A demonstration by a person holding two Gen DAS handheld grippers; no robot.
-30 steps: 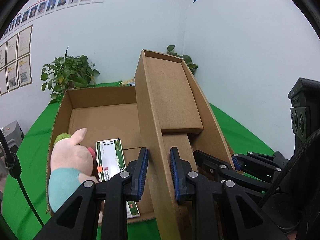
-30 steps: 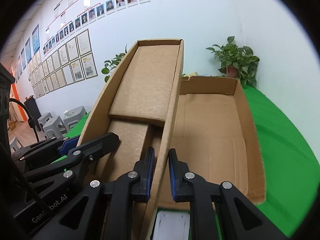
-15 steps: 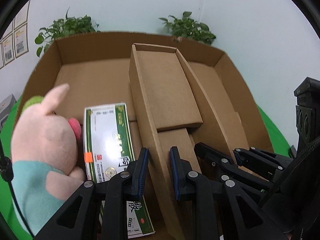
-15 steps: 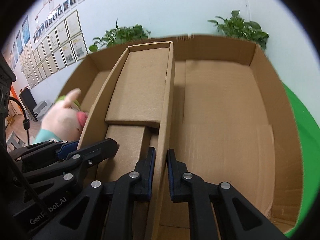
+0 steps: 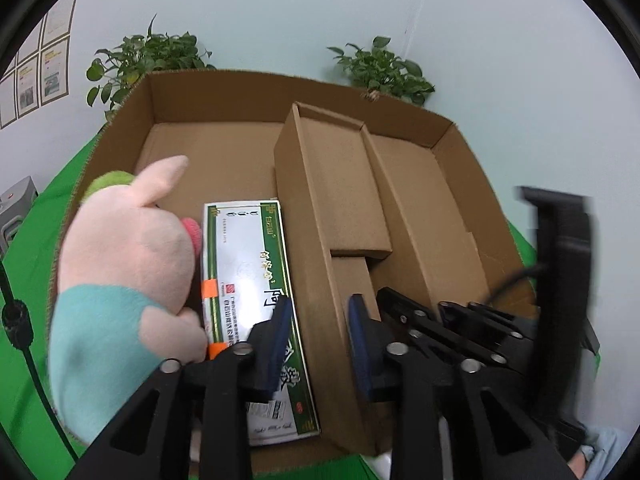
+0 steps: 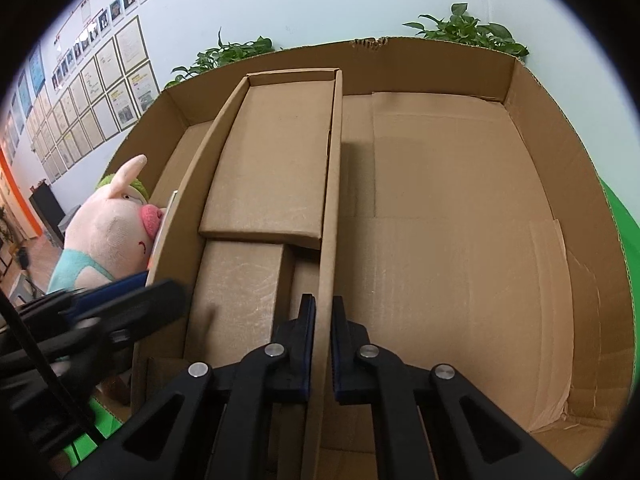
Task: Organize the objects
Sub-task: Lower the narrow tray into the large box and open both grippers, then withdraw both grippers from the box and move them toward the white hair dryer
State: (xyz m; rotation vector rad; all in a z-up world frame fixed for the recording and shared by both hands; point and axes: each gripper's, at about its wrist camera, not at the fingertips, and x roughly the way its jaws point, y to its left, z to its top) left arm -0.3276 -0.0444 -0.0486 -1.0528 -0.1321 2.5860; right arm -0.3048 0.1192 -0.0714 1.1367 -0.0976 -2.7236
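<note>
A long, narrow cardboard tray lies inside a large open cardboard box. My right gripper is shut on the tray's right wall. My left gripper is open, its fingers standing apart on either side of the tray's left wall. A pink plush pig and a green-and-white medicine box lie in the left part of the large box, beside the tray.
The box sits on a green cloth. Potted plants stand behind it by the white wall. The right part of the large box floor is bare cardboard.
The tray has come down from a tilted, raised pose into the large box. My left gripper has opened off the tray's left wall. The right gripper stays shut.
</note>
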